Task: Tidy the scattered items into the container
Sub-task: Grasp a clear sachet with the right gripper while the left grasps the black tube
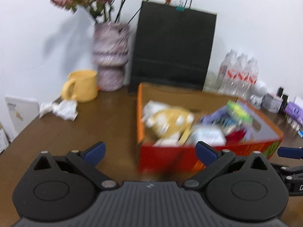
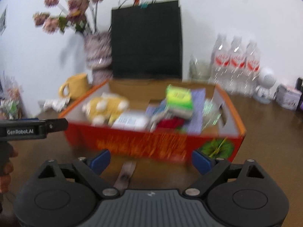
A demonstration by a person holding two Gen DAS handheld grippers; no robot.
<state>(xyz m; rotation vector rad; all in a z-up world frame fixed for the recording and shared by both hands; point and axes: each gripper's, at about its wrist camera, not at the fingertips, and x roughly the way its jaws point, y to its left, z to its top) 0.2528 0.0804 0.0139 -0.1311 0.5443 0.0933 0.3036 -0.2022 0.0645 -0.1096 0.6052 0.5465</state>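
Both views are motion-blurred. Contents of the red box (image 2: 151, 141) are smeared; only a yellow plush (image 2: 106, 108) and a green packet (image 2: 179, 99) are distinguishable. Printing on the box front is illegible. The bottle labels (image 2: 237, 61) are unreadable. The left gripper (image 2: 62, 123) is cut off by the right view's edge.

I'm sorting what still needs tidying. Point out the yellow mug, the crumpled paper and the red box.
yellow mug (image 1: 84, 87), left wrist view, on its side wall.
crumpled paper (image 1: 62, 108), left wrist view, on its middle.
red box (image 2: 144, 143), right wrist view, on its front wall.

My right gripper (image 2: 150, 159) jaws wide, nothing between; red box (image 2: 151, 143) just ahead, full; grey strip (image 2: 125, 176) on table below
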